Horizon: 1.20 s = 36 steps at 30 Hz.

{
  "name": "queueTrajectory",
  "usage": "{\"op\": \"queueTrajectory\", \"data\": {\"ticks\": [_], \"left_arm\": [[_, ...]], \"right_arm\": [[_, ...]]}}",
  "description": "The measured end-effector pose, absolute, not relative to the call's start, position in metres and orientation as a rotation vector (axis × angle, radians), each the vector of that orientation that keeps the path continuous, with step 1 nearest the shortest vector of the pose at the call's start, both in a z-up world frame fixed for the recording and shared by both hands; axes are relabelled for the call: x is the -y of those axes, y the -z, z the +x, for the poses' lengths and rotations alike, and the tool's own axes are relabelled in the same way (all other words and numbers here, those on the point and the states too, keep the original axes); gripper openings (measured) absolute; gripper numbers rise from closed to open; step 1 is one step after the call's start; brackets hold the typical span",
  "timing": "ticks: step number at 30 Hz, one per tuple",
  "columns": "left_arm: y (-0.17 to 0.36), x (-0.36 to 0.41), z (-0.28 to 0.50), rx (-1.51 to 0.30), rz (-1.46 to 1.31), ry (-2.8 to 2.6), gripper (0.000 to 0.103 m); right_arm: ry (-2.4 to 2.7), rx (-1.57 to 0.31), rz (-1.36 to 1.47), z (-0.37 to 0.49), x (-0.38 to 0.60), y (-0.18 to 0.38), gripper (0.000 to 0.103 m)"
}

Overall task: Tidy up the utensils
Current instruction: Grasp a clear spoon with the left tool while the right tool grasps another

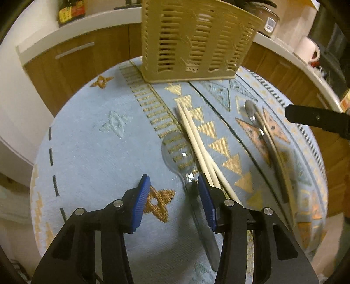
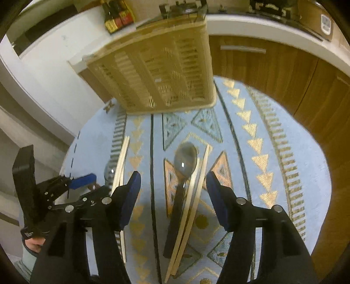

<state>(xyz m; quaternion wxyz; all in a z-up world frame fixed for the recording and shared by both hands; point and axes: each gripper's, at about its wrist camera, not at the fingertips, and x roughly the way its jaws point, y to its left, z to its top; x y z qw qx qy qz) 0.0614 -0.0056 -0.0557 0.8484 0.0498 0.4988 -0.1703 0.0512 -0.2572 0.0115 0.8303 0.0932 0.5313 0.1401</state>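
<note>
My left hand-held gripper (image 1: 172,181) is spread, a spoon (image 1: 178,156) and chopsticks (image 1: 198,142) just beyond its right finger. My right hand-held gripper (image 2: 172,179) is spread around another spoon (image 2: 185,159) and chopsticks (image 2: 194,196), centre frame, untouched. The basket (image 2: 153,72) stands at top.

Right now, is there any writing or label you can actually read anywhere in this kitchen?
None can be read.
Sauce bottles on the counter: yellow and red labels, print too blurred.
Small white device on the counter: display too small to read.
Beige utensil basket: no text.
</note>
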Motion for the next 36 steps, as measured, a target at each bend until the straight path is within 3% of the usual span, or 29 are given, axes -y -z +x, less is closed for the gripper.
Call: {"op": "queueTrajectory", "data": {"ticks": [1, 3, 18, 26, 28, 30, 32, 33, 36], "left_arm": [[0.056, 0.009, 0.06, -1.045, 0.134, 0.351, 0.043], [0.057, 0.013, 0.057, -1.037, 0.172, 0.341, 0.042], [0.054, 0.004, 0.061, -1.05, 0.165, 0.366, 0.019], [0.052, 0.003, 0.069, -1.098, 0.195, 0.402, 0.021], [0.052, 0.005, 0.071, -1.128, 0.222, 0.422, 0.026], [0.051, 0.008, 0.073, -1.157, 0.229, 0.443, 0.035], [0.051, 0.013, 0.075, -1.173, 0.243, 0.445, 0.036], [0.051, 0.017, 0.075, -1.174, 0.273, 0.434, 0.035], [0.051, 0.024, 0.073, -1.147, 0.346, 0.38, 0.014]], "right_arm": [[-0.307, -1.149, 0.219, 0.053, 0.258, -0.007, 0.053], [-0.324, -1.203, 0.245, 0.058, 0.257, 0.003, 0.036], [-0.297, -1.339, 0.215, 0.086, 0.239, 0.034, 0.03], [-0.248, -1.37, 0.108, 0.086, 0.223, 0.036, 0.03], [-0.236, -1.378, 0.064, 0.087, 0.216, 0.037, 0.03], [-0.202, -1.371, -0.016, 0.086, 0.207, 0.038, 0.019], [-0.173, -1.359, -0.075, 0.085, 0.198, 0.039, 0.015], [-0.167, -1.352, -0.092, 0.084, 0.196, 0.039, 0.014], [-0.159, -1.342, -0.085, 0.082, 0.193, 0.041, 0.011]]}}
